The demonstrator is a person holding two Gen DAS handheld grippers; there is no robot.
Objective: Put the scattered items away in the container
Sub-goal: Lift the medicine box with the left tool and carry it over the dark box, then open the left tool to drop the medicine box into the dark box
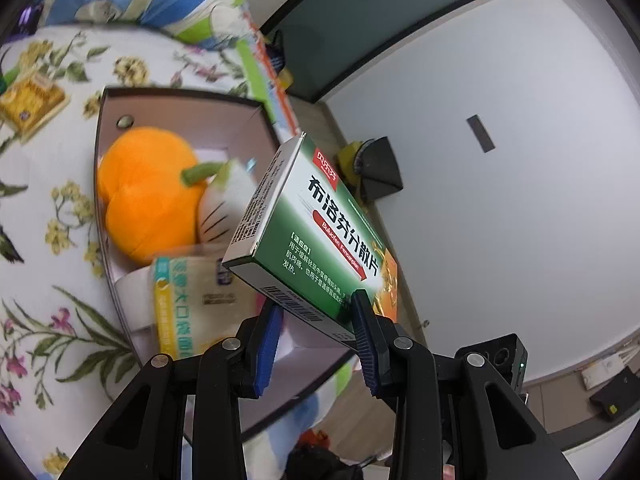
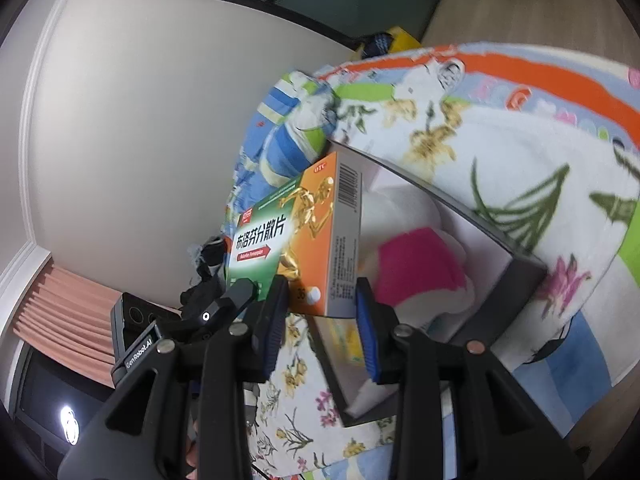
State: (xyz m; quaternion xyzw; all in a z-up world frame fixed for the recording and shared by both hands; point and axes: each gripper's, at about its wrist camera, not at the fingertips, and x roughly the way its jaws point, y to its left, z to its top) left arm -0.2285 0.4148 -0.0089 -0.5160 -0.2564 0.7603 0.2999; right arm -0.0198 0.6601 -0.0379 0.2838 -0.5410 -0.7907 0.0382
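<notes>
While both my grippers pinch the same medicine box (image 1: 316, 236), the left gripper (image 1: 316, 334) clamped on one end and the right gripper (image 2: 322, 316) on the other, any uneven pull could twist it loose. It hangs over the near rim of the open container (image 1: 105, 208), above the orange plush pumpkin (image 1: 144, 196). Released carelessly, it might tumble onto the floral bedspread (image 1: 48, 280).
</notes>
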